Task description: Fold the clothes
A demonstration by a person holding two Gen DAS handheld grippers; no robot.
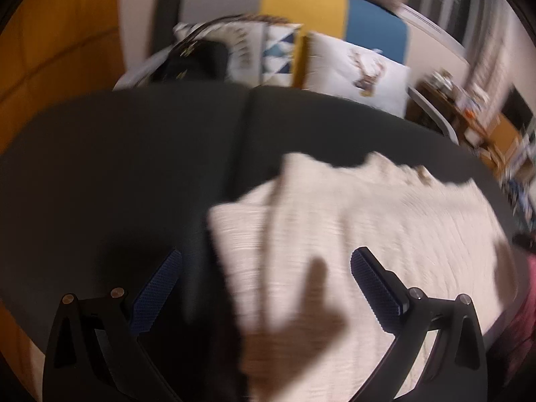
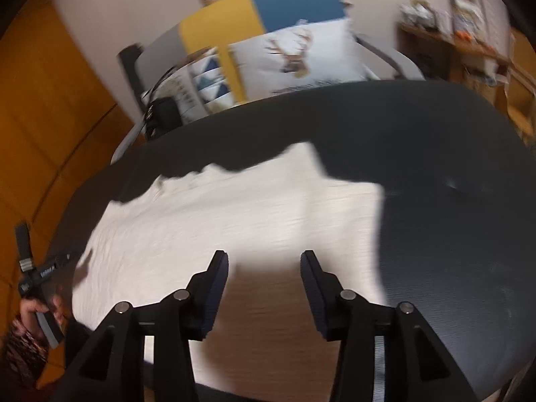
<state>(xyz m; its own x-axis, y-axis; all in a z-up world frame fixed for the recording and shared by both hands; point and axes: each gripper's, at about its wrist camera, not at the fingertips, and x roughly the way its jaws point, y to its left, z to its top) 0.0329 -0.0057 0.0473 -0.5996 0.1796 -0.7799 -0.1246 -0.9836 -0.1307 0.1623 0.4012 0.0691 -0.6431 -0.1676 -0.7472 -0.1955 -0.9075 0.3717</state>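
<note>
Both the left hand-held gripper (image 1: 266, 288) and right hand-held gripper (image 2: 264, 288) hung spread and empty over the cream knit garment (image 2: 234, 214) lying flat on the dark surface (image 2: 435, 167); a shallow pinch risked bunching the fold.

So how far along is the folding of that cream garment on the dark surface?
Early. Done: the cream garment lies spread on the dark surface, one side strip apparently turned over. In hand: nothing; left gripper and right gripper hover above it, jaws open. Left: the main folds.
</note>
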